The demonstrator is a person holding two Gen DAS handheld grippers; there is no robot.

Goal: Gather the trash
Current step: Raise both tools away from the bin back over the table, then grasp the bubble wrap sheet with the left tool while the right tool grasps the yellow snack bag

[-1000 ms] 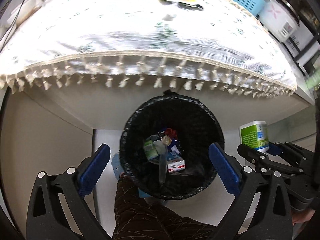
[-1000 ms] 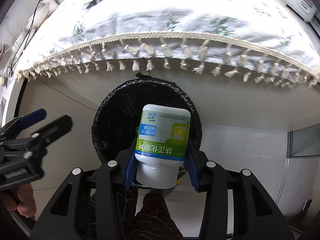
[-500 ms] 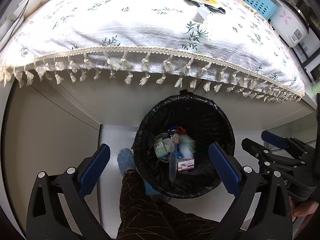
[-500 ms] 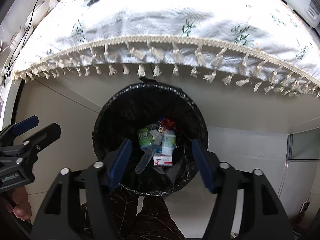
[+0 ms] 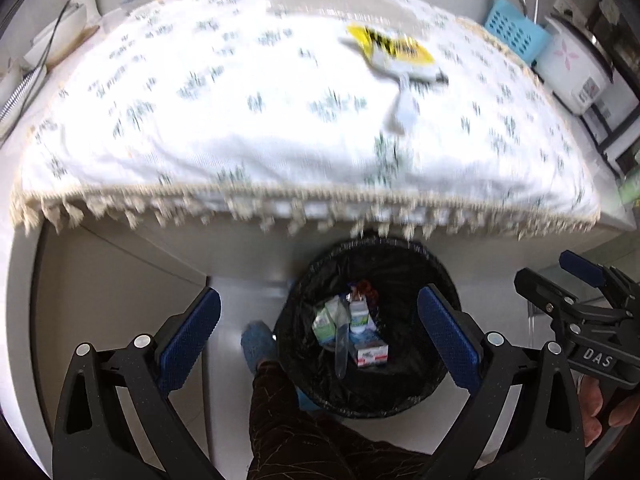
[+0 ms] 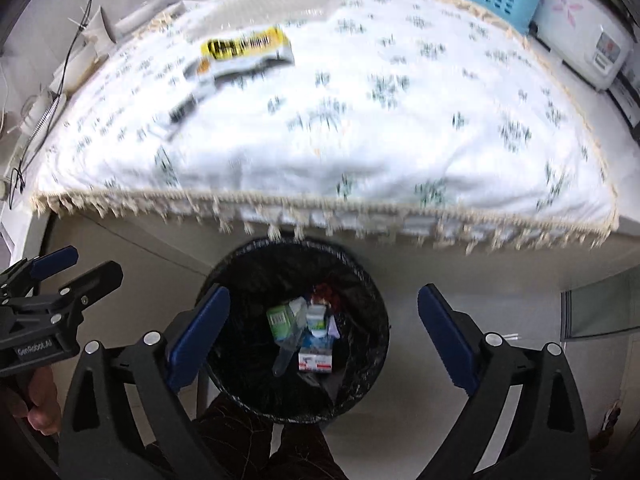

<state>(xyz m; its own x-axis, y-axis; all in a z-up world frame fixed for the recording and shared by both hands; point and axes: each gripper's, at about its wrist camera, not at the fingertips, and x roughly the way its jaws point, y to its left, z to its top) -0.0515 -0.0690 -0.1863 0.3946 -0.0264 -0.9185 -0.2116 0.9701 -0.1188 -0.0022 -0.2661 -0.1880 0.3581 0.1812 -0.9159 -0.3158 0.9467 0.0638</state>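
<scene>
The white and green bottle (image 6: 318, 320) now lies in the black-lined bin (image 6: 360, 280), among a green carton (image 6: 280, 322) and a red and white box (image 6: 316, 362), so the step in hand is to go for the next piece of trash. The right tongs (image 6: 324, 332) have just been opening and stand wide with nothing between the blue pads, poised above the bin; the left tongs (image 5: 318, 338) are likewise spread wide and empty, also above the bin. Beyond the bin, on the cloth-covered surface (image 6: 400, 152), lies the yellow and black wrapper (image 6: 246, 50), towards the far edge, with a smaller pale scrap (image 5: 404, 110) just on its bin side. To do this well, lift clear of the tasselled fringe (image 6: 320, 216) that hangs over the bin's far rim before reaching out, and keep the jaws wide. The wrapper looks flat and thin, so come down steeply, pinch one raised edge, and avoid catching the cloth.
</scene>
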